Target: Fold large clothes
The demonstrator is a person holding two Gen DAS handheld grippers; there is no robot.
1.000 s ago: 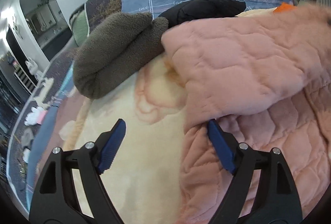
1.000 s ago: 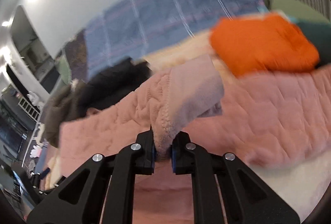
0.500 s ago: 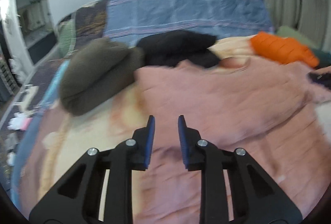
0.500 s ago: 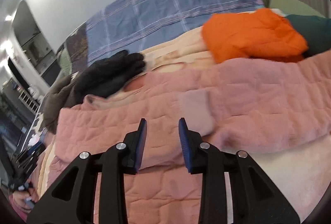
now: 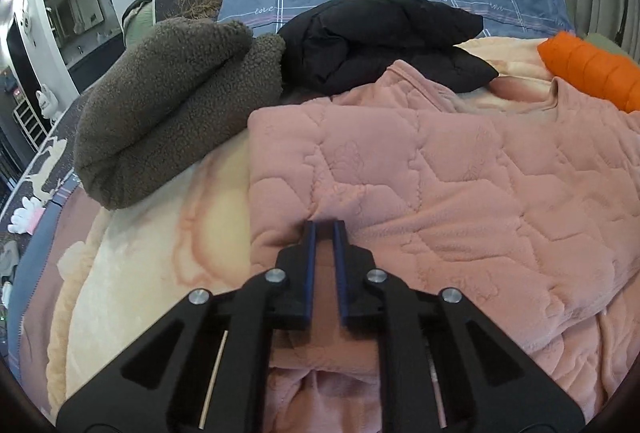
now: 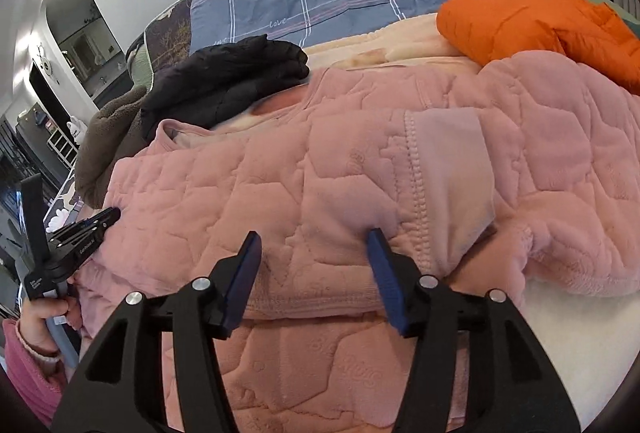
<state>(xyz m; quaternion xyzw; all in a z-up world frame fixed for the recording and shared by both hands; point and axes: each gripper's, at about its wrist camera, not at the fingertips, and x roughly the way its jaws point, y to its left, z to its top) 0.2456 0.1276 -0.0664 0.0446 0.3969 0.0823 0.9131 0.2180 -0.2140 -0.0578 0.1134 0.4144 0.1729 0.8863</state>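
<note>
The pink quilted garment [image 6: 360, 169] lay spread across the bed [image 5: 152, 273], one sleeve already folded over its body, with its lighter cuff [image 6: 452, 169] lying on top. My right gripper [image 6: 314, 269] hovered over the near fold with its jaws wide apart, holding nothing. My left gripper [image 5: 324, 233] had its jaws nearly closed at the folded edge; I could not tell whether they pinched cloth or merely pressed it. To fold well, I judged I should seat both grips on the same thick edge, well apart, catching every layer. The plush fabric looked bulky and likely to slide. I wanted to keep clear of the brown fleece [image 5: 160, 105] and black jacket [image 5: 380, 37].
</note>
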